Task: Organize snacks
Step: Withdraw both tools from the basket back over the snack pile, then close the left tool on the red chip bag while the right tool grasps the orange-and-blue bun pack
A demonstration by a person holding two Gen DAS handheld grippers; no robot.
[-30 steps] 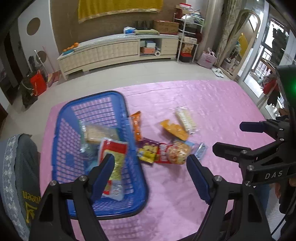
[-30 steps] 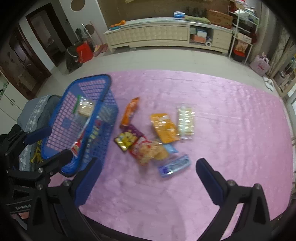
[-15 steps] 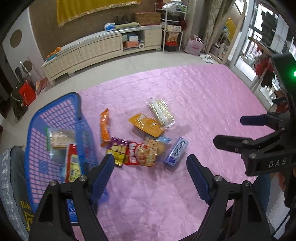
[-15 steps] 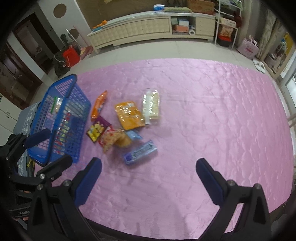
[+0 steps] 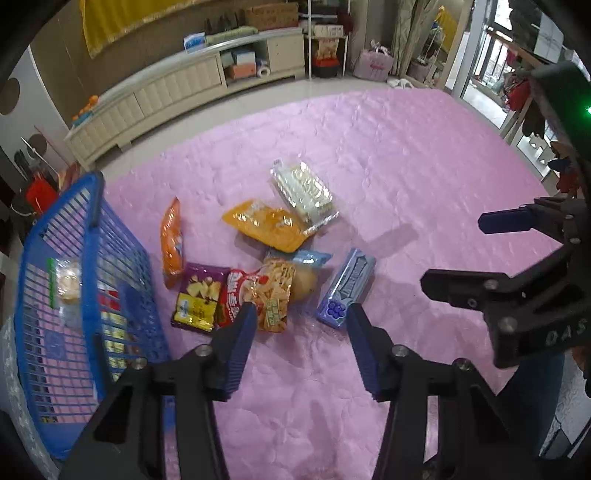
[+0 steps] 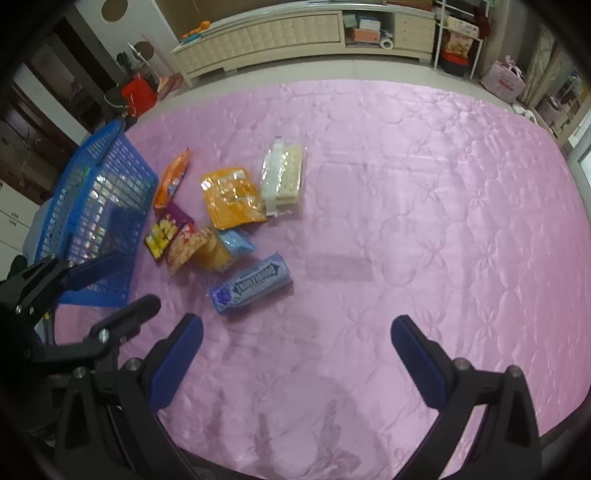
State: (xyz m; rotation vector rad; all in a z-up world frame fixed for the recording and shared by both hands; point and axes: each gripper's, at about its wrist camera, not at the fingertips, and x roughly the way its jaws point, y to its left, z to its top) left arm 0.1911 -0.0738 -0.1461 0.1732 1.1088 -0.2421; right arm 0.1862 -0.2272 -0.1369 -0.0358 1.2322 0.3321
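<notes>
Left gripper (image 5: pixel 300 314) is held spread, nothing between the fingers; both blue pads are poised over the near edge of the snack pile. Left pad sits just over the red-and-yellow chip bag (image 5: pixel 264 295), right pad just beside the blue gum pack (image 5: pixel 347 288). No contact can be confirmed from either view.

Right gripper (image 6: pixel 295 332) is also held wide apart and empty, hovering over bare pink tablecloth (image 6: pixel 424 221), near the gum pack (image 6: pixel 251 286) but apart from it.

Snack layout on the cloth:
- purple chip bag (image 5: pixel 197 295) touching the red-and-yellow bag on its left side
- long orange packet (image 5: pixel 171 240) beside the basket wall
- flat yellow-orange pouch (image 5: pixel 269 223) in the middle, overlapped at one corner by the clear cracker pack (image 5: pixel 303 188)
- small light-blue packet (image 5: pixel 306 256) partly tucked under the red-and-yellow bag

Blue basket (image 5: pixel 92 236) is seen at the left edge of the cloth. Two items are already inside: a clear-wrapped biscuit pack (image 5: pixel 68 280) and a second packet, mostly hidden behind the mesh wall.

A cream low cabinet (image 6: pixel 280 33) is visible along the far wall.
</notes>
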